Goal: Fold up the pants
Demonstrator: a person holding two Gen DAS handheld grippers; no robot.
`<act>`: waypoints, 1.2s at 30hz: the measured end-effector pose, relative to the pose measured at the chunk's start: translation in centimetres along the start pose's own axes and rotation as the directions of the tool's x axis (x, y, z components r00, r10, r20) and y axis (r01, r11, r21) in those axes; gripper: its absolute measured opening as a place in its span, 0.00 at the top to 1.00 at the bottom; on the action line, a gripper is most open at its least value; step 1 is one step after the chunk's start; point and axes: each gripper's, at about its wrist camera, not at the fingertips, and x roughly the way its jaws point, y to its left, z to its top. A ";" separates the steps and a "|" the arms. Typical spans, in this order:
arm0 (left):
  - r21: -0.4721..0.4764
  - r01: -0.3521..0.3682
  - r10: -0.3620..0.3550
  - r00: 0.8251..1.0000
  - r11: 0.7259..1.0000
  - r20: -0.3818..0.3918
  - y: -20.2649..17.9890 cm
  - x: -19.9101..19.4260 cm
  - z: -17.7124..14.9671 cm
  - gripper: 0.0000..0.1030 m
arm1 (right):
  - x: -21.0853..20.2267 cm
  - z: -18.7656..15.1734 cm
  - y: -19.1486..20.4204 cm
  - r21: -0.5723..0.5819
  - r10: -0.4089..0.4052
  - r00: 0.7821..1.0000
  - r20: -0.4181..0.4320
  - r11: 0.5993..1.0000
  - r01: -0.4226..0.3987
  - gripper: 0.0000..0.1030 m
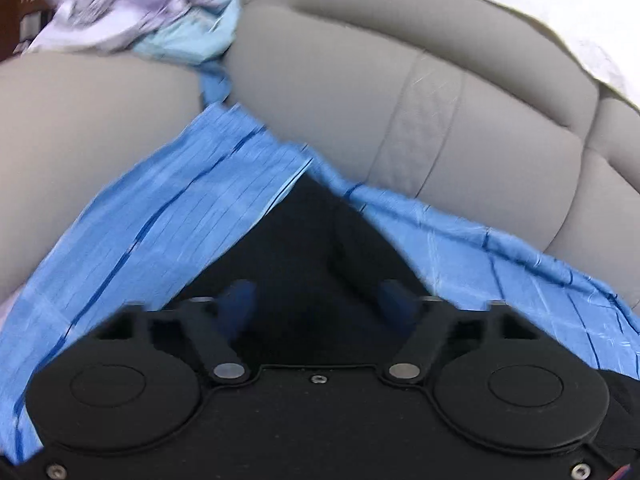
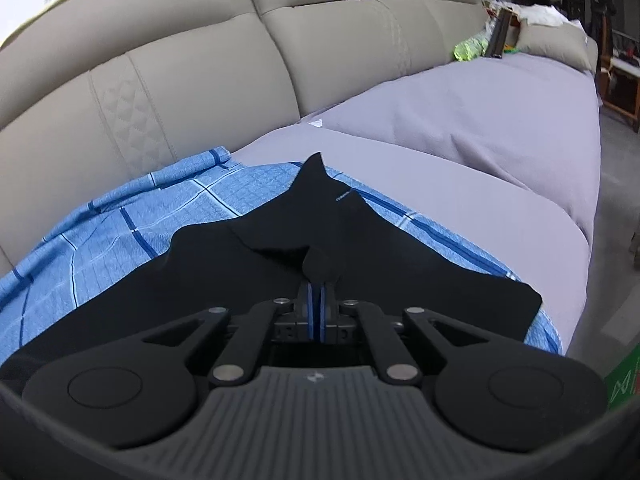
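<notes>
- Pinching one smooth black pants [image 2: 280, 264] fold: right gripper [image 2: 317, 300], jaws closed on it.
- Left gripper [image 1: 316, 300]: jaws wide.
- One blue checked cloth [image 2: 120, 224] beneath, woven.

The right gripper [image 2: 317, 276] pinches a fold of the black pants [image 2: 360, 248], which lie on a blue checked cloth [image 2: 120, 224] over the grey sofa [image 2: 200, 72].
</notes>
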 end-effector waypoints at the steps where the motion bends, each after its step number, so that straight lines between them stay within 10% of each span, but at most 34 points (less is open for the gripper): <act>1: 0.003 -0.003 0.003 1.000 1.000 0.011 -0.5 0.5 0.4 0.07 | 0.3 -0.1 0.3 -0.007 -0.007 1.000 0.000 1.000 0.007 0.94; 7: -0.061 -0.053 0.049 0.996 0.997 -0.069 -3.9 7.1 2.6 0.04 | 1.4 0.0 0.5 -0.024 -0.021 1.000 -0.015 0.999 0.021 0.94; 10: -0.072 -0.209 0.196 0.968 0.975 -0.157 -5.0 11.6 2.4 0.07 | 1.7 -0.2 0.2 -0.030 -0.018 1.000 -0.022 0.999 0.018 0.94; 11: -0.081 -0.228 0.210 0.960 0.970 -0.187 -5.0 12.8 2.2 0.14 | 1.7 -0.2 0.1 -0.030 -0.016 1.000 -0.024 0.999 0.015 0.94; 13: -0.130 -0.202 0.169 0.958 0.971 -0.232 -4.2 14.0 1.8 0.94 | 1.9 0.0 -0.1 -0.020 -0.007 1.000 -0.027 1.000 0.007 0.95; 20: -0.191 -0.060 0.052 0.998 0.980 -0.048 -3.0 5.3 4.4 0.96 | -1.3 4.9 2.8 -0.075 0.061 0.988 0.143 0.996 -0.050 0.96; 26: -0.174 0.027 -0.001 0.989 0.984 0.148 3.0 -6.7 -0.4 0.96 | -8.0 4.3 0.4 -0.031 0.104 0.957 0.271 0.995 -0.099 0.96; 36: -0.160 -0.176 0.159 0.981 0.971 -0.110 8.8 -5.6 -12.0 0.95 | -4.5 -6.9 -6.2 0.172 -0.096 0.995 -0.012 0.980 0.097 0.96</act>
